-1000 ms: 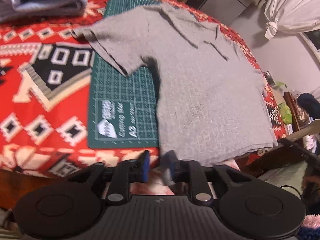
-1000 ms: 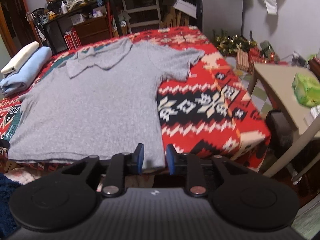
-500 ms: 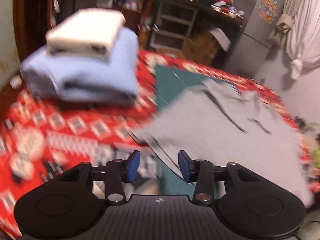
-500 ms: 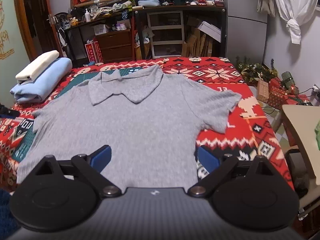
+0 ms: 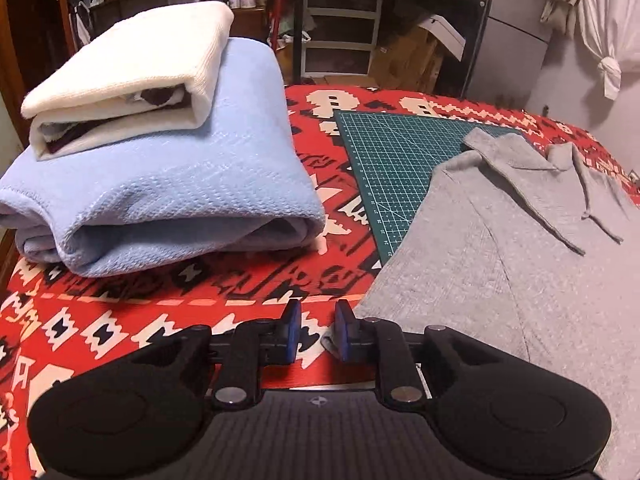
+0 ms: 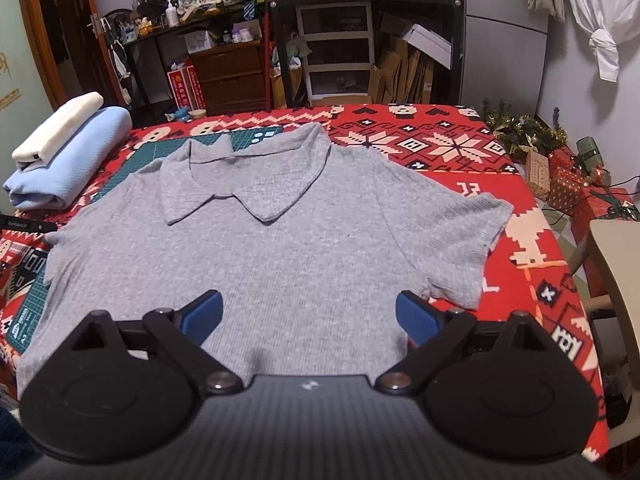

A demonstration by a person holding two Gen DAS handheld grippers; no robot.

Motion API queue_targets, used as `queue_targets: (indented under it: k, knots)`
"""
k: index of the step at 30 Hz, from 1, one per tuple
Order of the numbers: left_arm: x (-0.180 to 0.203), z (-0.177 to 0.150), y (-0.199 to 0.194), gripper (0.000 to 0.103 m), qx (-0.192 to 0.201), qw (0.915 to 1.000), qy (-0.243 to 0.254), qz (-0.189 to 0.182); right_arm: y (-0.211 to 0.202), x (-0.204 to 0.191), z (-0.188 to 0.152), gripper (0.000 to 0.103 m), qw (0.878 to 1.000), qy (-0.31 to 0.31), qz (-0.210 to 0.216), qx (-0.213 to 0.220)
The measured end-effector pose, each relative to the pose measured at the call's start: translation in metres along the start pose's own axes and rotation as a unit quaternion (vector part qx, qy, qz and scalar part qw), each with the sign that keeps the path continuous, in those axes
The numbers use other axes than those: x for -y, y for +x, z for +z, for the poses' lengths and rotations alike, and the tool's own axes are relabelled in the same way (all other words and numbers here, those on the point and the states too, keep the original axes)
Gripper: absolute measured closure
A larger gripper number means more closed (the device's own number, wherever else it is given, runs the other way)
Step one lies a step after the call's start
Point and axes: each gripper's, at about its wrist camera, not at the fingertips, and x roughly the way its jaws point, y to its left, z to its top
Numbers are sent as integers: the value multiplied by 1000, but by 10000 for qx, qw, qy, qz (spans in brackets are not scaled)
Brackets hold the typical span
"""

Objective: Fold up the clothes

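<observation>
A grey collared shirt lies spread flat, collar at the far end, on the red patterned cloth. In the left wrist view my left gripper hovers at the shirt's left sleeve edge. Its jaws are closing to a narrow gap; the sleeve's corner lies by the right pad, and only red cloth shows in the gap. My right gripper stands wide open low over the shirt's lower body, nothing held. The right sleeve lies spread out to its right.
A folded white garment rests on a folded light-blue one at the left. A green cutting mat lies partly under the shirt. A beige side table and wrapped gift boxes stand to the right. Cluttered shelves stand behind.
The left gripper has swung from the shirt's hem up to its left sleeve, and its jaws have narrowed. The right gripper has gone from nearly shut to wide open and moved over the shirt.
</observation>
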Motion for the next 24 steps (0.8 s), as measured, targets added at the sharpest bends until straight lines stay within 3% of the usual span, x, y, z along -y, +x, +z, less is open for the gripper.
queue_targets:
  k: [4,7,10,15,22,24]
  knots:
    - [16,-4,-5,86,-96,9986,511,-38,13,-5,5,8,10000,-53,39,-74]
    - [17,-7,-5,86,-92,9984,541,-109,19,-7,6,8,9999,-78,64,-106]
    - [21,-6,-4,98,-115,9976,658,-191,23,-9,6,8,9999,-79,90,-125]
    - [29,1,0,99,65,9920,1151,508,20,-11,7,8,9999,-102,105,-76]
    - [15,7,11,99,19,9911,1126,705,13,2,7,8,10000,90,36,5]
    - [15,6,7,94,37,9913,1098,719,12,4,7,8,9999,142,27,19]
